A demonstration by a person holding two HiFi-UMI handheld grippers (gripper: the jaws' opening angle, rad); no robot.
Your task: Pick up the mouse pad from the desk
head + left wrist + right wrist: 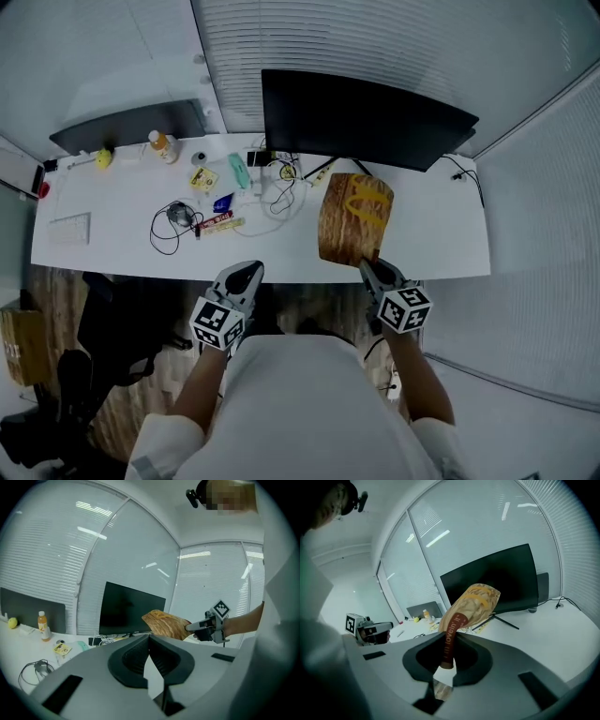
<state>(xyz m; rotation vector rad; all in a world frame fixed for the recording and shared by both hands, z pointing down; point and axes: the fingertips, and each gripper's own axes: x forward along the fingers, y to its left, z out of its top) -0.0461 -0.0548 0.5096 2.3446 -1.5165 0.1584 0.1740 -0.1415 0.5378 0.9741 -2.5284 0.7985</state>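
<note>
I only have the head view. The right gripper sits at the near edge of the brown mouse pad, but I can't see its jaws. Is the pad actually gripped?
Observer: Yes. The right gripper view shows the right gripper shut on a red printed strip along the edge of the mouse pad.
Operator: Is the pad off the desk?
Observer: From the left gripper view it is held up in the air, tilted, above the desk and in front of the monitor.
Operator: And the left gripper?
Observer: In its own view the left gripper has its jaws together with nothing between them.
</note>
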